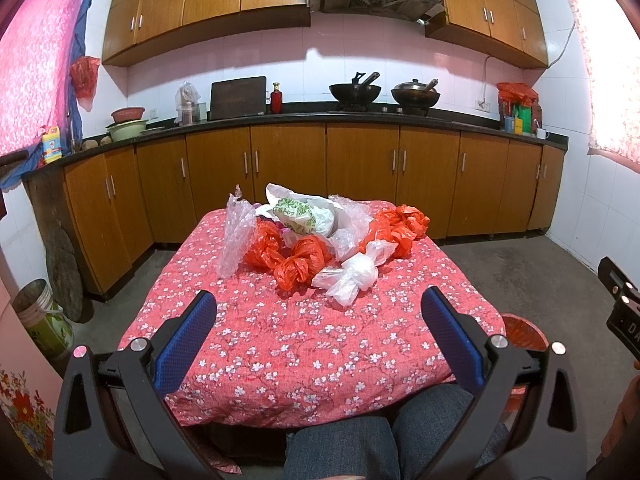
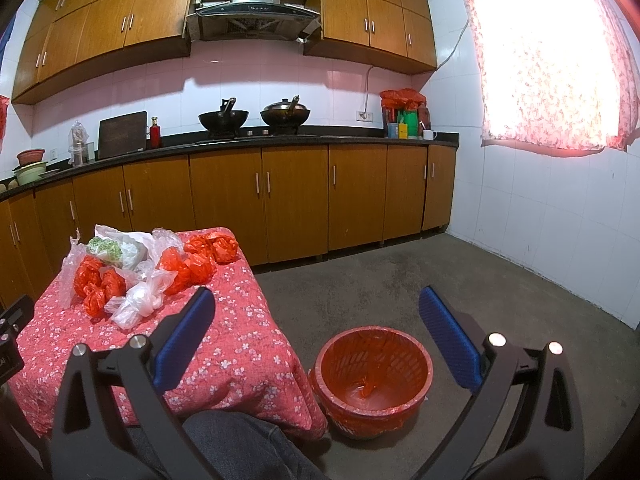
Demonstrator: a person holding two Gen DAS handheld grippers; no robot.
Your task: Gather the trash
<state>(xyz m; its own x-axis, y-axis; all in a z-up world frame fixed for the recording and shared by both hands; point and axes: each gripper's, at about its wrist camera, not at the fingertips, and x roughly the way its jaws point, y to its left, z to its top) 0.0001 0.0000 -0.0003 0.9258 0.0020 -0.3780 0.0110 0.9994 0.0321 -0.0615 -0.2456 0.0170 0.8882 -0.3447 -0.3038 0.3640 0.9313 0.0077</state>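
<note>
Left to right. At the far left of the pile, a clear crumpled plastic bag (image 1: 236, 236) stands upright on the floral-covered counter (image 1: 280, 344). Just beside it lie knotted orange bags (image 1: 298, 262), touching one another. Behind them sits a white bag with green print (image 1: 300, 214). In front, nearest me, lies a knotted translucent white bag (image 1: 354, 276), touching the orange ones. At the right end of the pile lies another bunch of orange bags (image 1: 400, 228). All trash is on the counter, toward its far half; none is held.

My left gripper (image 1: 320, 314) hangs over the near part of the counter, jaws spread wide and empty, well short of the pile. My right gripper (image 2: 316, 312) is off the counter's right edge, jaws likewise spread wide with nothing between them, and it looks down toward the floor.

There stands the orange-lined waste basket (image 2: 372, 380), just beside the counter's right corner. It holds only a few small scraps at the bottom, as far as I can tell.

Judgement: collection is at its start; the step in hand is the approach to a first piece. The next move calls for advancing one gripper to the nearest knotted bag, closing on a bunched part rather than loose film, then carrying it rightward over the counter edge and releasing above the basket.
</note>
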